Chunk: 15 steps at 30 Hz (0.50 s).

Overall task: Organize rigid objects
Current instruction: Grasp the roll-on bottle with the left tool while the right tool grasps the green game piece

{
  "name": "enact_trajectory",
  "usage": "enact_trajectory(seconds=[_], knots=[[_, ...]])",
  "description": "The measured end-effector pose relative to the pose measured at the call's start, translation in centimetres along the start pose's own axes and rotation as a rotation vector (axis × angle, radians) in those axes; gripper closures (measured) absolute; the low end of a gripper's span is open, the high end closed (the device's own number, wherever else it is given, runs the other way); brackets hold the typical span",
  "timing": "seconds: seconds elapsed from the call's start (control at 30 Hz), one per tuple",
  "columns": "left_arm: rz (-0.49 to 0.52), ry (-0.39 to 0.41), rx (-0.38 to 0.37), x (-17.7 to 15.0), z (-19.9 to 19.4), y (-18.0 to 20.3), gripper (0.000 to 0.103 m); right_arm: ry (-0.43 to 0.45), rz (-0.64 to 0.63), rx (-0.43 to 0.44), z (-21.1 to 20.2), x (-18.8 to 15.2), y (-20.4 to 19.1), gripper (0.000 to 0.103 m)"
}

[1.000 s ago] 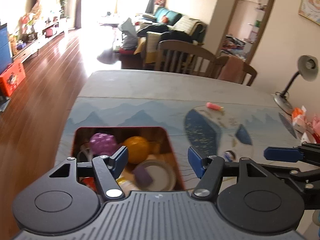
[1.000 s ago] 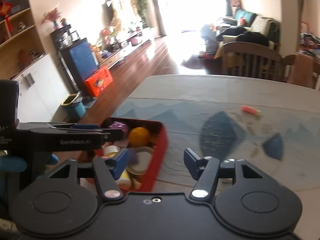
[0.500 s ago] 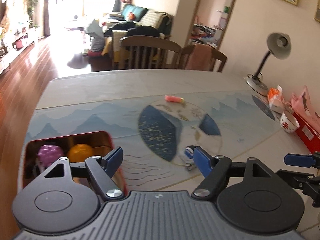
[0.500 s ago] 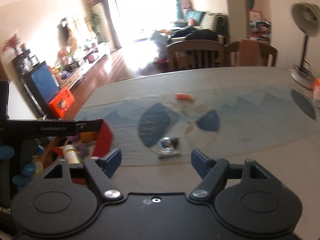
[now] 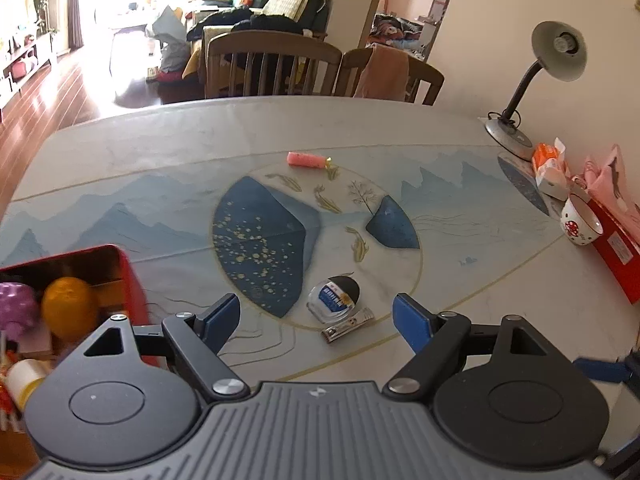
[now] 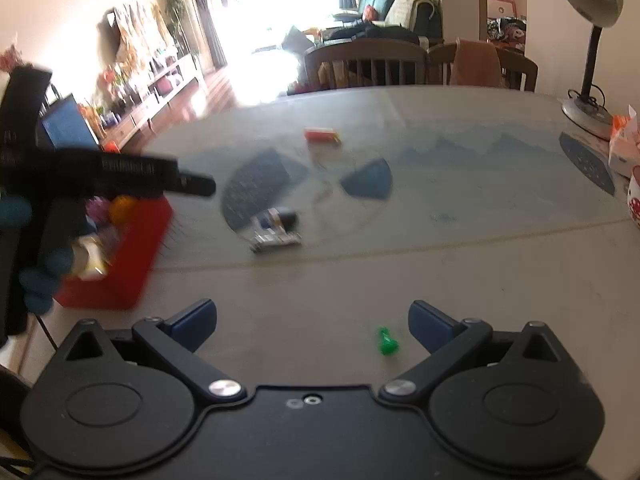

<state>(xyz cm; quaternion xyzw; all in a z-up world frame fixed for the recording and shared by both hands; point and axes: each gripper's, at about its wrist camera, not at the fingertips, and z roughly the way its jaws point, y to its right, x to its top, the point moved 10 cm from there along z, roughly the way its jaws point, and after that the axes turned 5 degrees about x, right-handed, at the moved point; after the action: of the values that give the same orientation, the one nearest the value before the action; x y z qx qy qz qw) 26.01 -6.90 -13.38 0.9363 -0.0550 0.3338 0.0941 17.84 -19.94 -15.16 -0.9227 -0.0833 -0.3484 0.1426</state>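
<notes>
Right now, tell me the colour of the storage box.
Red box, clearest in the left wrist view.

The counter (image 5: 120,152) is being covered by a printed cloth showing blue mountains and a circle with fish. A red tin (image 5: 130,280) is being carried at its left edge. Near the middle, a small round case (image 5: 334,296) is lying with a nail clipper (image 5: 348,324) touching it on the near side. A pink cylinder (image 5: 306,159) is resting farther back. A small green piece (image 6: 387,343) is lying close to the near edge. Along the right side, a desk lamp (image 5: 508,136), an orange-and-white packet (image 5: 550,168), a mushroom-patterned cup (image 5: 580,226) and a red box (image 5: 618,248) are being held.
</notes>
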Motion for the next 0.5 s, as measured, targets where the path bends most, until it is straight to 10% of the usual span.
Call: enact_trajectory(seconds=[0.5], knots=[[0.014, -0.105, 0.097, -0.6, 9.5, 1.6, 0.019, -0.128, -0.003, 0.038, 4.4, -2.5, 3.6, 0.013]])
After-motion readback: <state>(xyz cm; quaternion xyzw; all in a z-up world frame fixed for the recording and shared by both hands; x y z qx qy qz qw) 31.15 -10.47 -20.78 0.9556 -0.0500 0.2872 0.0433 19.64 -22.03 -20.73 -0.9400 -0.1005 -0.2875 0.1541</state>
